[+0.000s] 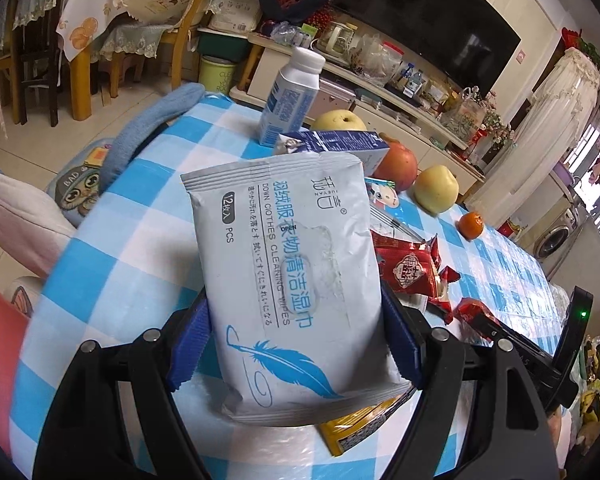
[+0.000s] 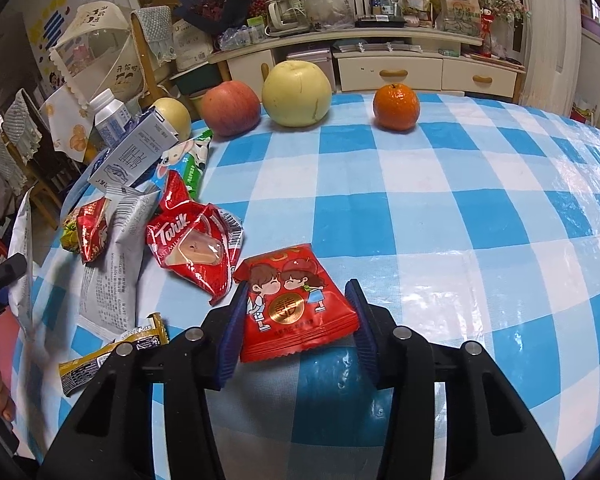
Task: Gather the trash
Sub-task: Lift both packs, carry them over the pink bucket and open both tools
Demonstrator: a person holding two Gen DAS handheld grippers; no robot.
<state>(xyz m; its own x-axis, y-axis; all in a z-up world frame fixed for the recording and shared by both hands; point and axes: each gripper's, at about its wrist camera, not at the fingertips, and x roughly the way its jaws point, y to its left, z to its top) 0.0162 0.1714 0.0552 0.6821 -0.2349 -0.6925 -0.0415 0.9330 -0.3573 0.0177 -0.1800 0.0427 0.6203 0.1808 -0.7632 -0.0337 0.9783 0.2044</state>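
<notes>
My left gripper [image 1: 296, 344] is shut on a grey wet-wipes pack [image 1: 288, 276] with a blue feather, held above the checked tablecloth [image 1: 140, 232]. My right gripper [image 2: 296, 316] is shut on a red candy packet [image 2: 296, 304] with two cartoon children, held just over the cloth. To its left lies a pile of trash: a red Torik wrapper [image 2: 196, 244], a grey printed wrapper [image 2: 116, 264], a small red wrapper [image 2: 92, 232], a gold wrapper [image 2: 112, 356] and a blue-white carton [image 2: 136, 152]. Red wrappers [image 1: 412, 272] and a yellow wrapper [image 1: 360, 424] show in the left wrist view.
Fruit stands at the table's far edge: a red apple [image 2: 232, 108], a yellow pear [image 2: 296, 94], a second yellow fruit [image 2: 176, 118] and an orange [image 2: 396, 106]. A white bottle [image 1: 292, 96] stands near the carton. The other gripper's black body [image 1: 540, 356] shows at right.
</notes>
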